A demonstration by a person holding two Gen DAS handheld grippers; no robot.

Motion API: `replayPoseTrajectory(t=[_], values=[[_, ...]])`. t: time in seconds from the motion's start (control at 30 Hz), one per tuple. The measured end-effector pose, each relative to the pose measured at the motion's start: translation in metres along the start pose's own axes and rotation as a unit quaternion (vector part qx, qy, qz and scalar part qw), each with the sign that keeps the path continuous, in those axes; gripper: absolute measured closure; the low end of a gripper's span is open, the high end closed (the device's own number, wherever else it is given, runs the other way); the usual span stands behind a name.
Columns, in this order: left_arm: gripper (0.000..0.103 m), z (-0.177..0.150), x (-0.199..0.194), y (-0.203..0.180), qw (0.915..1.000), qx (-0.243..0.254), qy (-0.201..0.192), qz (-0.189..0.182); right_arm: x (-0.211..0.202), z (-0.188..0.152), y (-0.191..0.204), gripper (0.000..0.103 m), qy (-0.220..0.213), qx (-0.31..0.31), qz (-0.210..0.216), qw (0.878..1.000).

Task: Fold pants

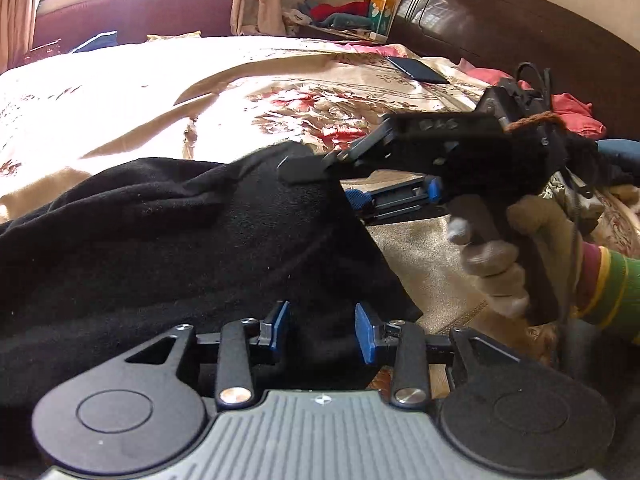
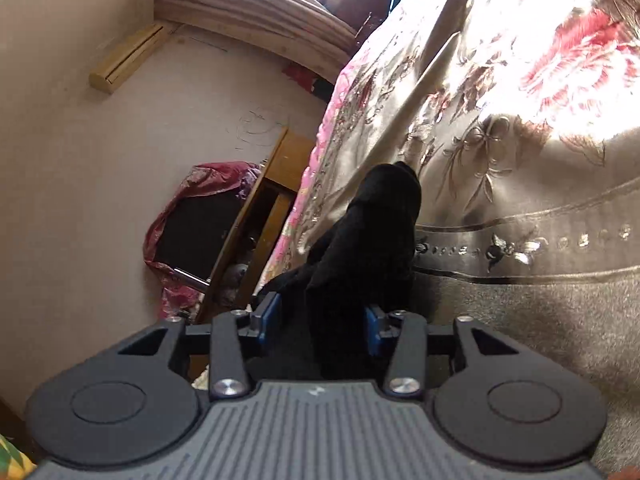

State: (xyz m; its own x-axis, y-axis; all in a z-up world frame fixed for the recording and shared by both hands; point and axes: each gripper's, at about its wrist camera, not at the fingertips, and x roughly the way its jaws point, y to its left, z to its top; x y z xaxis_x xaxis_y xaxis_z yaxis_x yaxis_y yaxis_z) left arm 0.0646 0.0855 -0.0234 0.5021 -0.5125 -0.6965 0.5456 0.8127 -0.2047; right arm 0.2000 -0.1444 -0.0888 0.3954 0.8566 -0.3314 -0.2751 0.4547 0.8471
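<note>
Left wrist view: black pants (image 1: 168, 248) lie bunched on the floral bedspread (image 1: 280, 80), spreading ahead of and to the left of the left gripper (image 1: 322, 334).
Pants in right view: a dark bundle (image 2: 360, 256) runs forward from between the fingers, lifted off the bedspread (image 2: 520, 160).
Progress: by judgement, early; no flat fold shows, the cloth is rumpled, and laying, smoothing and doubling over are all left.
Left gripper: its 2 blue pads (image 1: 366, 334) stand apart with black cloth between and beyond them; whether they pinch it cannot be told.
Right gripper (image 2: 322, 324): its blue pads (image 2: 270, 314) sit on either side of the pants; they seem to grasp the fabric.
Right gripper from the left view: it (image 1: 336, 176) meets the far edge of the pants, ahead and right of the left fingers.
Hand pose: a gloved hand (image 1: 516, 256) grips the right handle, fingers pointing left, held low over the bed.
</note>
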Motion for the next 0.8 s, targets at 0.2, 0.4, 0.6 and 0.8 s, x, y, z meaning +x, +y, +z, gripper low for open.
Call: replayPoseTrajectory(t=[0.2,0.4,0.6,0.8], values=[[0.054,0.006,-0.011,0.017,0.9986,0.007,-0.01,0.052,0.003,0.001,0.002,0.083,-0.006,0.041,0.018,0.999],[0.053,0.005,0.013,0.028,0.9981,0.003,0.003,0.061,-0.021,-0.013,-0.011,0.09,-0.021,0.088,-0.037,0.995],[0.053,0.009,0.029,-0.009,0.9995,0.025,-0.002,-0.019,-0.081,-0.008,-0.015,0.092,-0.047,0.094,-0.103,0.989],[0.053,0.012,0.014,-0.017,0.9978,0.049,-0.04,-0.019,-0.133,-0.016,0.009,0.092,-0.075,0.111,-0.165,0.977]])
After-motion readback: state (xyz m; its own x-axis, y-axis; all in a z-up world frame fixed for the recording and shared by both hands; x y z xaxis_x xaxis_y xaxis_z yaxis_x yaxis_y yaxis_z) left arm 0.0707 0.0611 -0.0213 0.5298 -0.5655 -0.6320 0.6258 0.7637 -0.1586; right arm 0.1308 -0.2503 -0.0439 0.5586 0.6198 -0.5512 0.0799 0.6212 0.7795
